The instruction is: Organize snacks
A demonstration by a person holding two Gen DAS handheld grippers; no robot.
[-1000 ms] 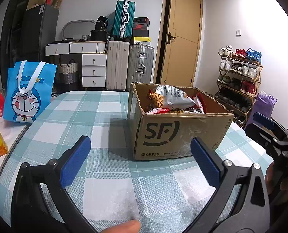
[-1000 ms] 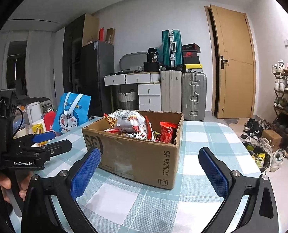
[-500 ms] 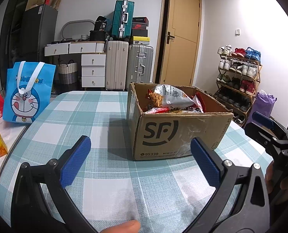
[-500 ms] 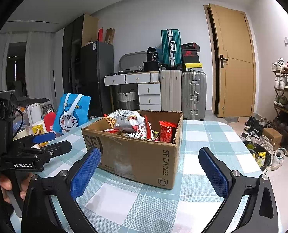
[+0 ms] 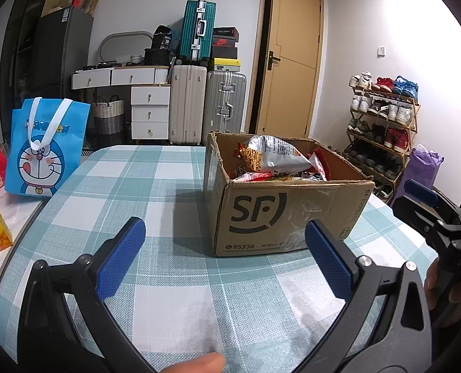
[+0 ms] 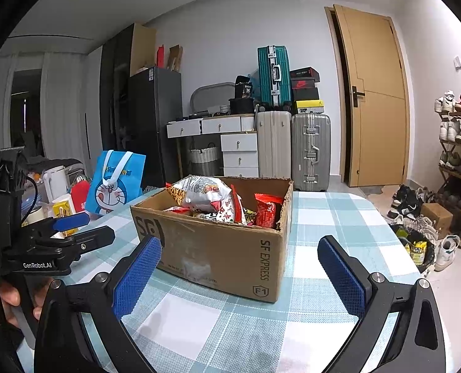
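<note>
Snack packets (image 5: 274,158) are heaped in the cardboard box (image 5: 286,214), right of table (image 5: 112,186) centre. Left gripper (image 5: 224,248) and right gripper (image 6: 235,264): both spread wide, empty. Packets judged light, crinkly, crushable; best pinched at a sealed edge.

Setting: a lived-in home, entry or storage room. Evidence: closed wooden door (image 6: 376,99); open shoe rack (image 5: 382,118) loaded with sneakers; more shoes loose on the floor (image 6: 417,208); three suitcases (image 6: 310,149) against the wall beside a white drawer unit (image 5: 149,112); dark fridge (image 6: 154,124); desk (image 5: 174,307) under a teal checked cloth; cartoon tote bag (image 5: 44,149) at its edge.
</note>
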